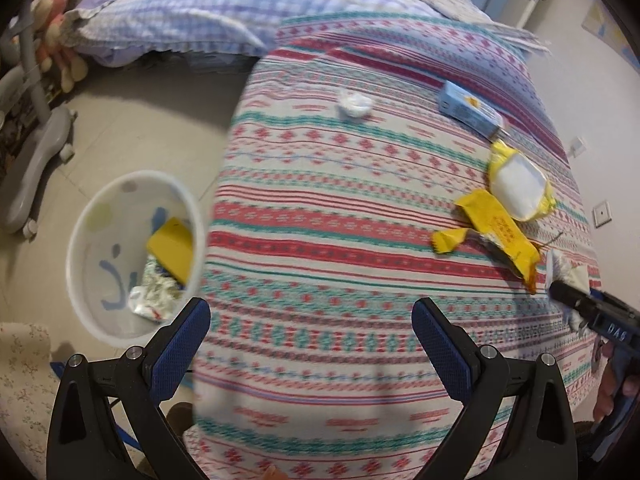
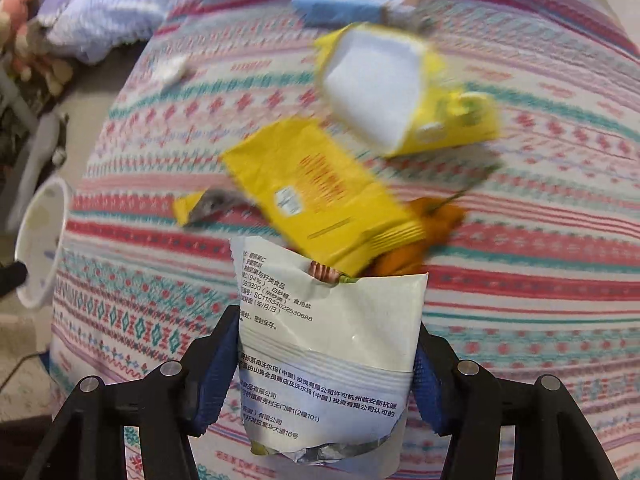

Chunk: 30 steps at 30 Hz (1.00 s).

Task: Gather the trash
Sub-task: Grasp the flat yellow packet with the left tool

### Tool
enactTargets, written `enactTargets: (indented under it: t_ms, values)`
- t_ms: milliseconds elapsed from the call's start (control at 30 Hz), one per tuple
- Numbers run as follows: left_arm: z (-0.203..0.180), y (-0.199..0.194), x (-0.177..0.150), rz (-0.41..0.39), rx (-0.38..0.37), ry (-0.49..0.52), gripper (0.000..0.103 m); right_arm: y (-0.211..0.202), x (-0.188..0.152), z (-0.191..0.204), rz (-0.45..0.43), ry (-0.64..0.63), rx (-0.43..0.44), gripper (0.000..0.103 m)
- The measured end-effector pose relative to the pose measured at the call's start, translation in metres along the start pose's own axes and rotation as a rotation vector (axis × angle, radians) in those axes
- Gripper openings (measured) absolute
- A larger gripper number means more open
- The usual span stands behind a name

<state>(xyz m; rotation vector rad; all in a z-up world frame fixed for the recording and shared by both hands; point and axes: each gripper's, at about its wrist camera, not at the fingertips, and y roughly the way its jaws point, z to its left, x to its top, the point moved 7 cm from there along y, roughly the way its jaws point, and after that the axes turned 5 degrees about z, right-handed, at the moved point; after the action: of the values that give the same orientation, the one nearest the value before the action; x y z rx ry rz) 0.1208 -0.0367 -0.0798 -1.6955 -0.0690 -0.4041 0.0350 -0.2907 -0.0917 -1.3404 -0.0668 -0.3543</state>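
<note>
Left gripper (image 1: 311, 328): jaws spread wide, nothing between them, above the striped bed (image 1: 320, 208).
Right gripper (image 2: 325, 354): clamped on a white packet (image 2: 324, 344) printed with black text, held over the bed.
Bin (image 1: 86, 216): white, on the floor beside the bed; a yellow piece and crumpled wrappers inside.
Yellow wrappers (image 2: 320, 196): two, on the bed just beyond the packet.
Blue box (image 1: 468, 109): farther up the bed.
White wad (image 1: 354, 103): left of the box, apart.

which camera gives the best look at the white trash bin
The left wrist view: the white trash bin shows its whole opening, with a yellow wrapper inside. The right wrist view catches only part of its rim at the left edge.
</note>
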Motion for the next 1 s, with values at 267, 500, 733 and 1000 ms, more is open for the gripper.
enactTargets:
  t_ms: [267,500,733,1000]
  values:
    - [-0.06,0.023,0.021,0.017,-0.02,0.073,0.102,-0.021,0.012,-0.041,-0.055,0.109,-0.032,0.065]
    - [-0.1,0.055,0.039,0.007,-0.049,0.174,0.099,-0.024,0.016,-0.072,-0.058,0.14,-0.061,0.065]
    - [-0.124,0.077,0.047,0.012,-0.057,0.281,0.069,-0.018,0.025,-0.095,-0.044,0.164,-0.065,0.065]
    - [-0.135,0.083,0.047,0.005,-0.07,0.306,0.029,-0.014,0.029,-0.109,-0.039,0.157,-0.073,0.065]
